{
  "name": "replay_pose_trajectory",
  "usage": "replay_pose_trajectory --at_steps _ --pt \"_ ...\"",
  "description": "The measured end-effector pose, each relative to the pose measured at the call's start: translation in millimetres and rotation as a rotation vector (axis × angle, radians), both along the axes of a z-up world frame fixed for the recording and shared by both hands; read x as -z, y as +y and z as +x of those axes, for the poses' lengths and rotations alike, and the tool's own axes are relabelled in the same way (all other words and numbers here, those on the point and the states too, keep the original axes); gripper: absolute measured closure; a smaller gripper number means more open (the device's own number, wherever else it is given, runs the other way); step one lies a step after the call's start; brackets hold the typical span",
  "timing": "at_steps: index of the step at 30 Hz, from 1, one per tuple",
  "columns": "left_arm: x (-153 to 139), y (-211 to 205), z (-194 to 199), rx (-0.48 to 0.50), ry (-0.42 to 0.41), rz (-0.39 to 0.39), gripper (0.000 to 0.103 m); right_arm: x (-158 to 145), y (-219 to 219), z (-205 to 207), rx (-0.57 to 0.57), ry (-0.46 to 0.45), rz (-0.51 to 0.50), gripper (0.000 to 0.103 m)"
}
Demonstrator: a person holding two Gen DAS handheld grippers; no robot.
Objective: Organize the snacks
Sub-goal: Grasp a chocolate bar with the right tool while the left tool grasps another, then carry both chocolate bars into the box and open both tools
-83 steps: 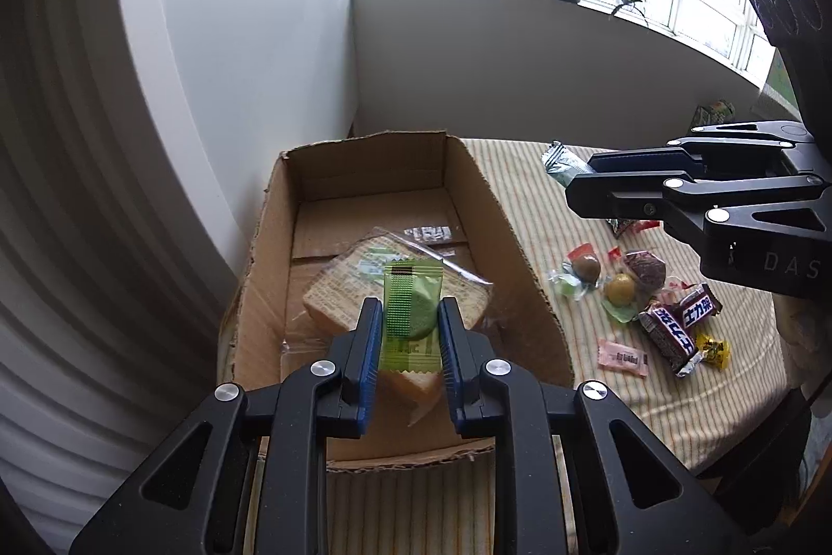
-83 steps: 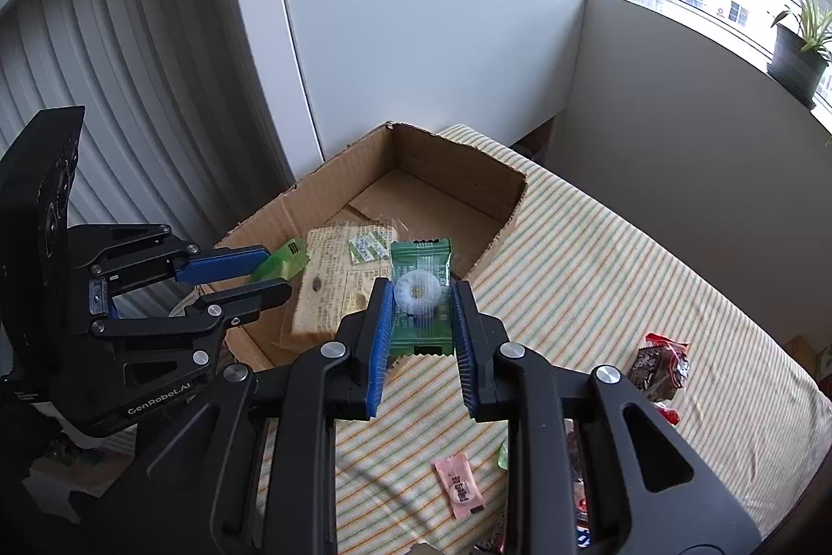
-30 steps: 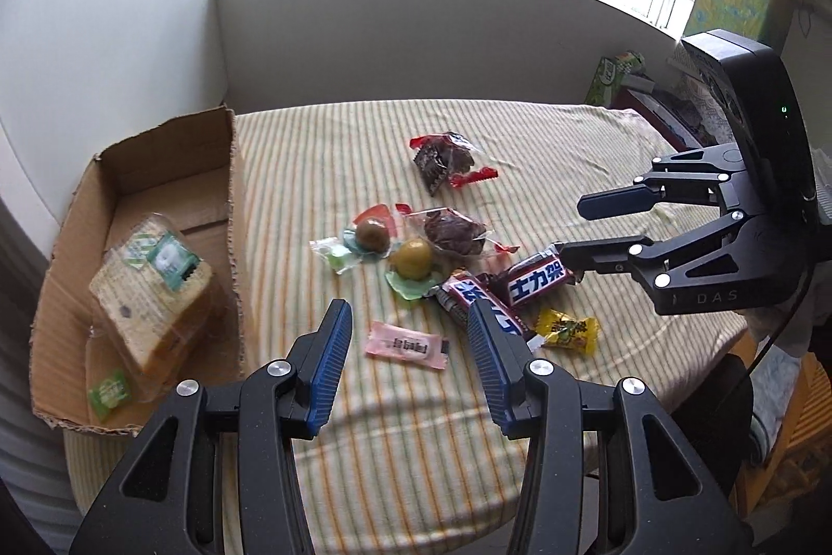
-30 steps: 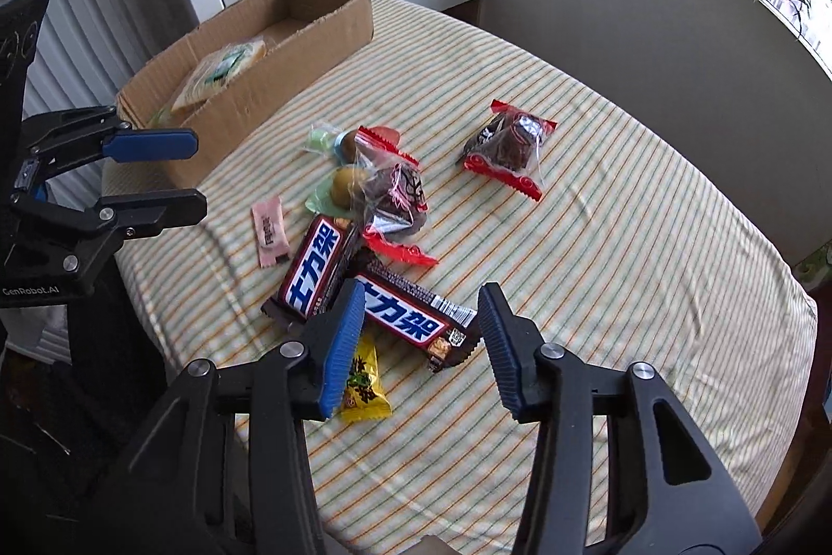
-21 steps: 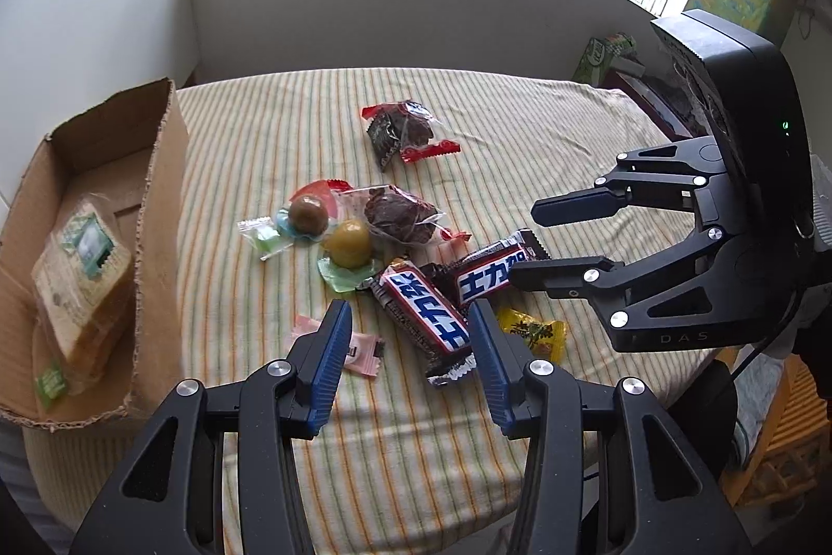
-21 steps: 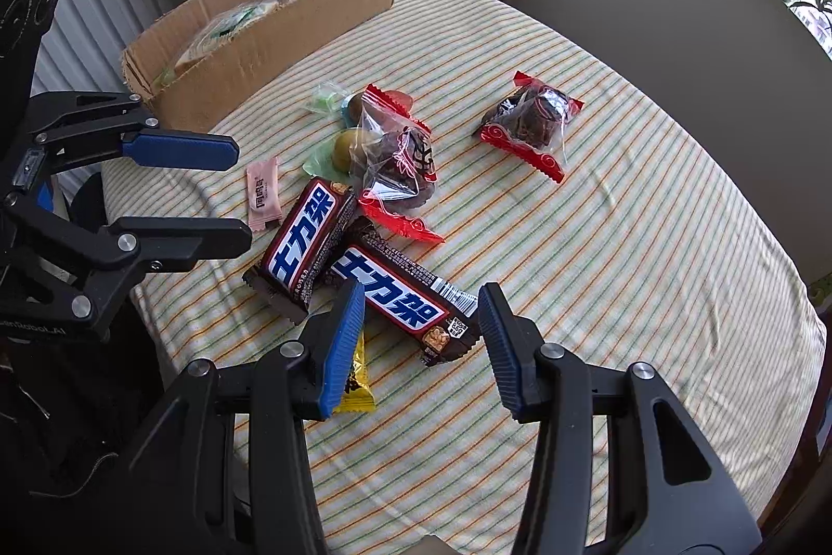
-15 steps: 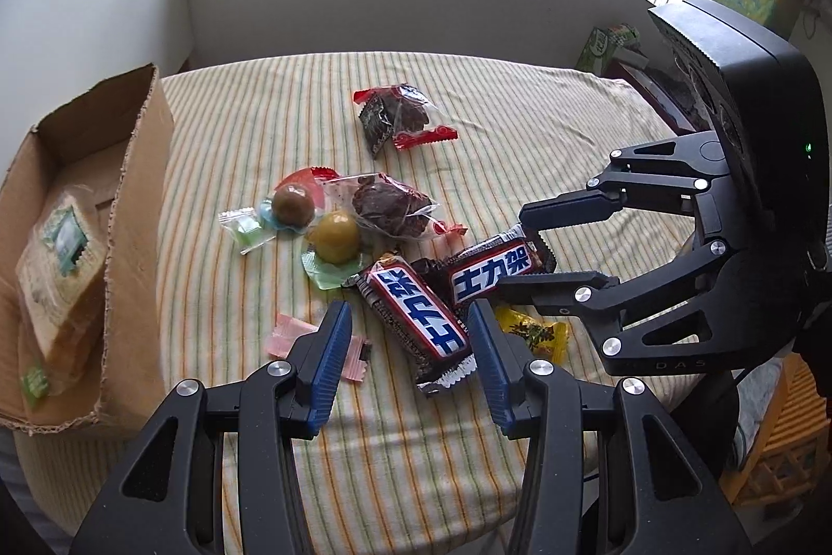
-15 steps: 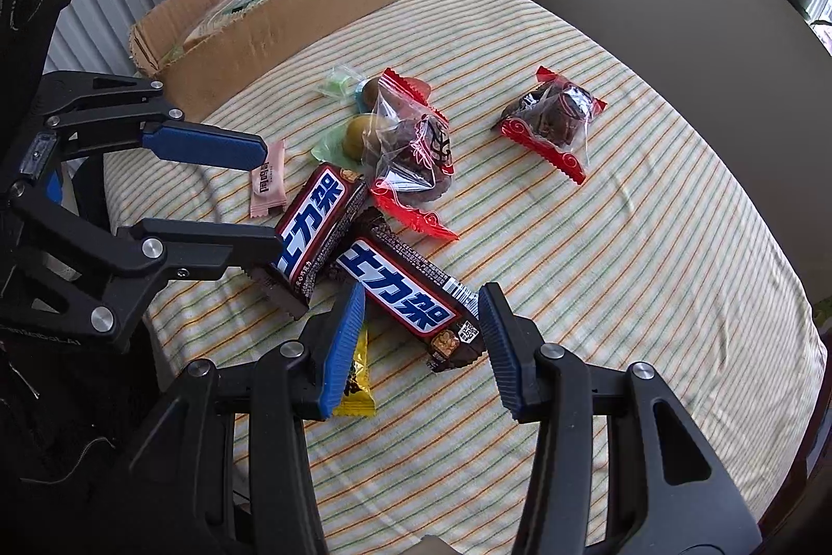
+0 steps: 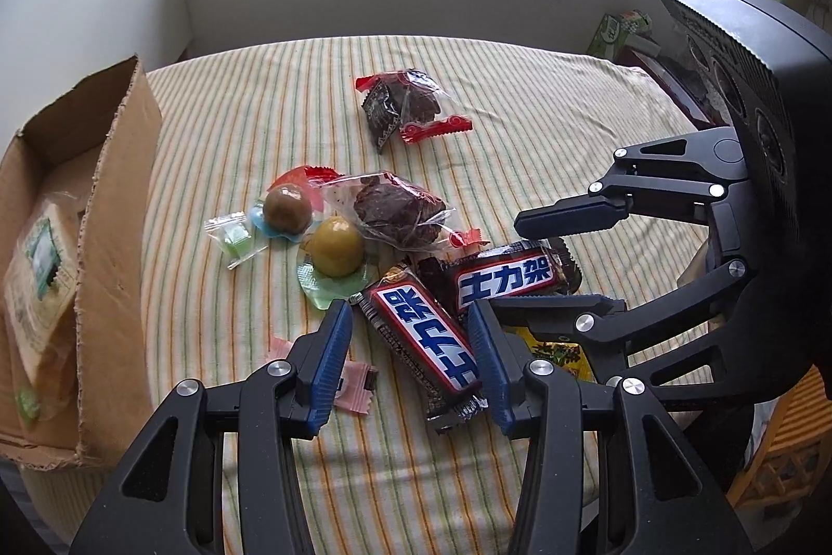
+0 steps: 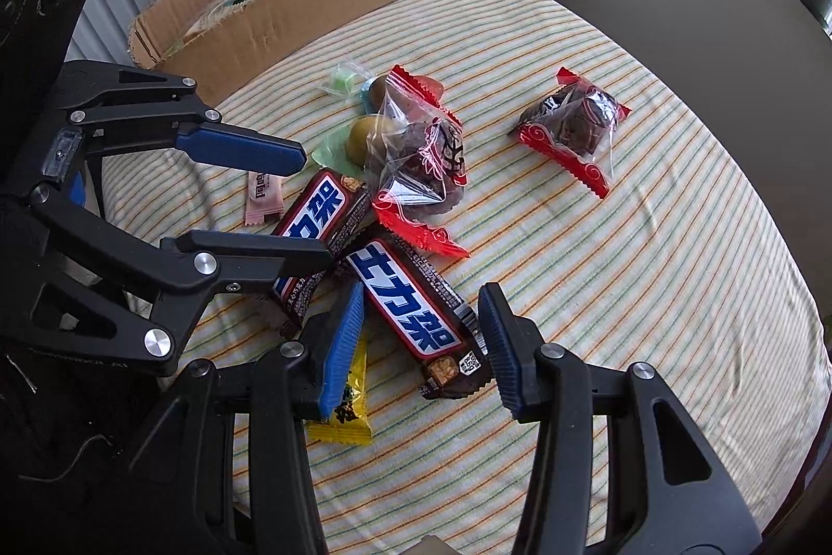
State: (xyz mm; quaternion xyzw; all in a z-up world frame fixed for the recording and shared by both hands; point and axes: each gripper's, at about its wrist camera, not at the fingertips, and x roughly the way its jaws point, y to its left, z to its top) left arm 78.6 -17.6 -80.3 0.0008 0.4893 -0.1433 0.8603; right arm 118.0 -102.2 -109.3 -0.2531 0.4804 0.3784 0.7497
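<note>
Two dark chocolate bars with blue lettering lie crossed near the front edge of the striped tablecloth. My left gripper (image 9: 411,321) is open and straddles one bar (image 9: 426,341), its pads not pressing. The right gripper (image 10: 421,300) is open too, with its fingers on either side of the other bar (image 10: 411,310). Each gripper shows in the other's view: the right gripper (image 9: 509,263) over its bar (image 9: 507,282), the left gripper (image 10: 312,206) over its own bar (image 10: 322,211). A cardboard box (image 9: 114,191) at the table's left holds wrapped bread and green packets.
Around the bars lie two clear red-trimmed bags of dark snacks (image 9: 400,211) (image 10: 572,123), two jelly cups (image 9: 335,248), a small green candy (image 9: 234,237), a pink sachet (image 9: 353,394) and a yellow candy (image 10: 343,414). The table edge is close in front.
Both grippers held green packets over the box, then left it with open, empty jaws. Over the last second both have sunk toward the chocolate bars, which now sit between their fingers.
</note>
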Motion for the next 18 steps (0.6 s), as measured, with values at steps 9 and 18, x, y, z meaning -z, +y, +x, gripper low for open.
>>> replay_pose_trajectory --at_steps 9,18 --pt "6 -3 3 0.006 0.011 0.011 0.058 7 -2 19 0.084 0.025 -0.002 0.071" --pt "13 -18 9 0.04 0.024 0.052 0.06 6 -16 24 0.149 0.027 -0.015 0.072"
